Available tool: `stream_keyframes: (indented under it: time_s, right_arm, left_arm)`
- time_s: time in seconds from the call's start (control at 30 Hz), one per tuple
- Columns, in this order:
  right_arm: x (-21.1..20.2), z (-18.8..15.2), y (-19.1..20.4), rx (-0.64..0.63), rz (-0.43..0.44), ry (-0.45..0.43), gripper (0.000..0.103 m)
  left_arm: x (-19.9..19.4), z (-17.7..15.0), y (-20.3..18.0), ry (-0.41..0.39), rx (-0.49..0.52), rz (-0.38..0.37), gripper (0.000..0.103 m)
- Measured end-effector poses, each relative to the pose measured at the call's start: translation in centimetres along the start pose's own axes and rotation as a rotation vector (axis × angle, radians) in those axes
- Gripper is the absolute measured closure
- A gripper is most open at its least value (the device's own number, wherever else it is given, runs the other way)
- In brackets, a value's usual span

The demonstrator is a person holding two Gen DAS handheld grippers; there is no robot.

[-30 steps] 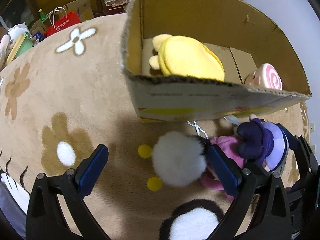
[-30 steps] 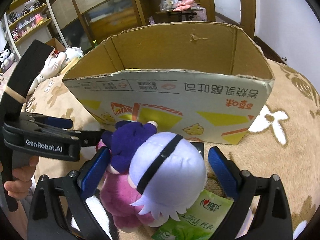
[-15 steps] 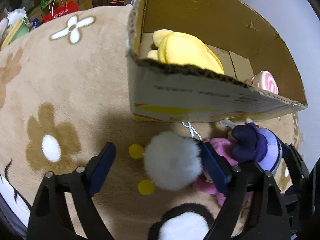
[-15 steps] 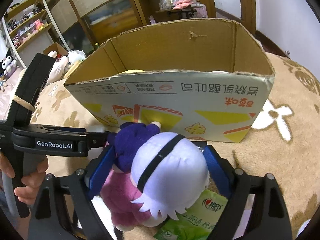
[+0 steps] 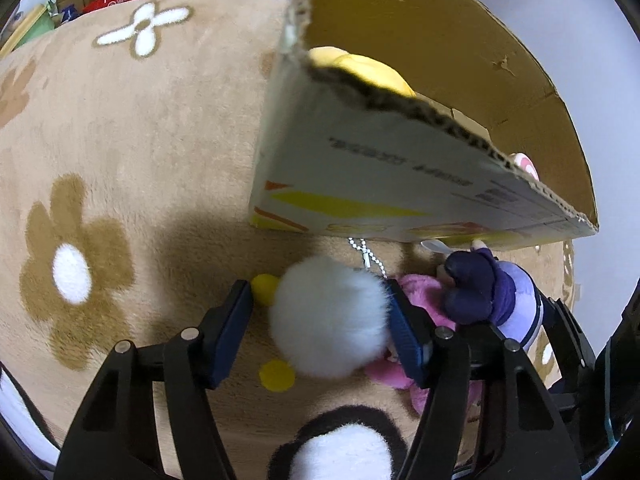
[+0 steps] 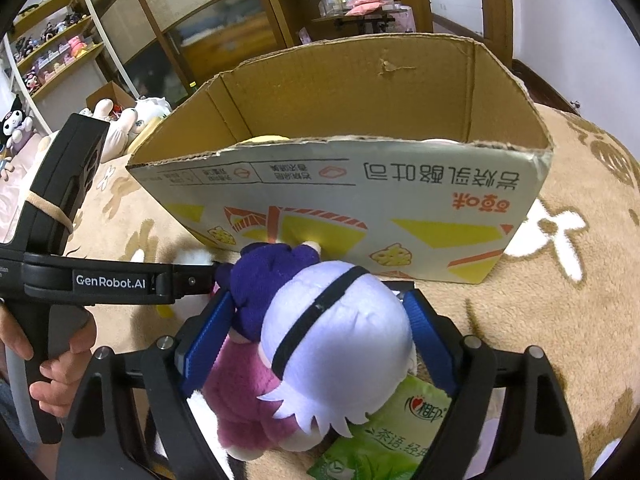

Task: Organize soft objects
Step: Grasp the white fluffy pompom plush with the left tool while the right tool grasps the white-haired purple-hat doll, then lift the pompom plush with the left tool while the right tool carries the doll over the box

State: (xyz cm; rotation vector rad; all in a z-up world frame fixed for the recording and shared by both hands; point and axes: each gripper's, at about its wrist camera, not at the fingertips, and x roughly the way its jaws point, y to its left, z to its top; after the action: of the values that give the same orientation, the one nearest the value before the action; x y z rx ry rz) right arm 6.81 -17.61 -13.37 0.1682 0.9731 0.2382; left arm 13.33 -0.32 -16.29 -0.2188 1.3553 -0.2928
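Observation:
My left gripper [image 5: 320, 328] is closing around a white fluffy pompom [image 5: 328, 320] with a bead chain, lying on the tan rug; the right pad touches it, the left pad stands just off it. My right gripper [image 6: 316, 340] is shut on a plush doll with a pale lilac head [image 6: 340, 352] and dark purple top, which also shows in the left wrist view [image 5: 492, 296]. A pink plush [image 6: 244, 396] lies under the doll. The open cardboard box [image 6: 360, 196] stands just beyond, holding a yellow plush [image 5: 360, 68] and a pink swirl toy [image 5: 526, 164].
A green tissue packet [image 6: 384, 440] lies under the doll. A black-and-white plush [image 5: 340, 448] sits at the near edge. The flower-patterned rug [image 5: 120, 160] spreads left. Shelves [image 6: 56, 52] and plush toys [image 6: 124, 120] stand beyond the box.
Both grippers have narrowed: the left around the pompom, the right onto the doll. The left gripper has also moved lower and closer to the box.

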Motion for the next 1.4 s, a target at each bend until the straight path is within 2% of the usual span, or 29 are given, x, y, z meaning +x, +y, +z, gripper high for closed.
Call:
stream_keyframes:
  time_s: [0.1, 0.13, 0.2, 0.37, 0.5, 0.73, 0.9, 1.23, 1.4]
  right_arm:
    - [0.0, 0.0, 0.0, 0.000, 0.001, 0.000, 0.013]
    - [0.0, 0.0, 0.0, 0.000, 0.000, -0.001, 0.013]
    - [0.0, -0.1, 0.0, -0.003, -0.002, 0.001, 0.014]
    - [-0.3, -0.2, 0.0, -0.002, -0.009, 0.004, 0.016]
    - [-0.8, -0.3, -0.2, 0.013, -0.017, -0.005, 0.017]
    - [-2.0, -0.8, -0.4, 0.041, -0.029, -0.034, 0.017]
    - [-3.6, -1.0, -0.7, 0.057, -0.043, -0.071, 0.017]
    - [-7.6, -1.6, -0.4, 0.056, -0.085, -0.184, 0.017]
    - [-10.0, -1.4, -0.3, 0.036, -0.119, -0.247, 0.017]
  left_arm:
    - [0.0, 0.3, 0.0, -0.007, -0.009, -0.002, 0.040]
    - [0.0, 0.3, 0.0, -0.008, -0.009, -0.008, 0.043]
    - [-0.1, 0.4, -0.1, -0.010, -0.005, -0.029, 0.062]
    - [-0.8, 0.0, -1.6, -0.037, 0.062, 0.000, 0.070]
    - [-0.9, -0.2, -2.4, -0.049, 0.073, 0.007, 0.073]
    - [-1.6, -1.4, -3.4, -0.078, 0.119, 0.060, 0.073]
    - [-3.0, -2.3, -4.0, -0.130, 0.138, 0.085, 0.074]
    - [-8.2, -5.0, -4.6, -0.317, 0.190, 0.153, 0.073]
    - [-11.4, -7.0, -5.9, -0.459, 0.243, 0.185, 0.073]
